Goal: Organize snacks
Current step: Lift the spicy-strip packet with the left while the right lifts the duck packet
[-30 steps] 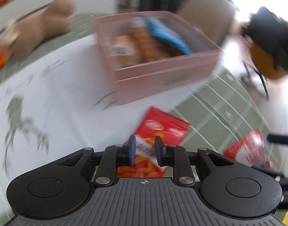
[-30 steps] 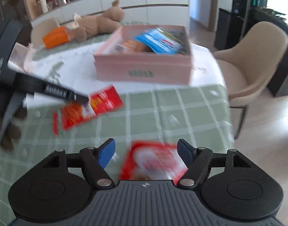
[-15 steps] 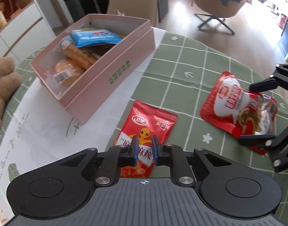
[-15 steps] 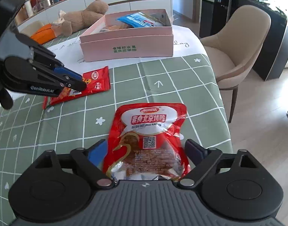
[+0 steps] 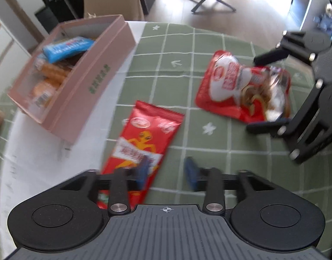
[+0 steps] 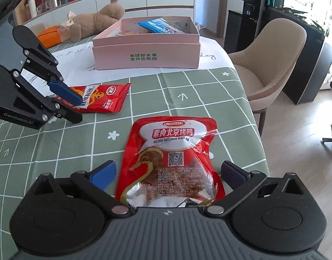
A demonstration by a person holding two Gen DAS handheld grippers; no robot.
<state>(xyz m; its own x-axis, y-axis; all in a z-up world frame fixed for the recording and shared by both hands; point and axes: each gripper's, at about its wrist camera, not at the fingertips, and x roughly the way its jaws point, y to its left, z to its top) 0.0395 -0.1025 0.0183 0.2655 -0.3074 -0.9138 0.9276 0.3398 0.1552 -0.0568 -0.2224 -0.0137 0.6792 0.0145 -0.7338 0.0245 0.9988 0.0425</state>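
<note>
Now left gripper (image 5: 168, 174) jaws just sprung apart, one over spicy strip packet (image 5: 144, 149) flat on bench (image 5: 209, 147); right gripper (image 6: 168, 174) jaws just widened, straddling roast-duck snack pouch (image 6: 172, 158), untouched.

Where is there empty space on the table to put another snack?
Bare green cloth lies between the pink box, the slim red packet and the big red pouch, plus the strip toward the table edge. The box is crowded.
</note>
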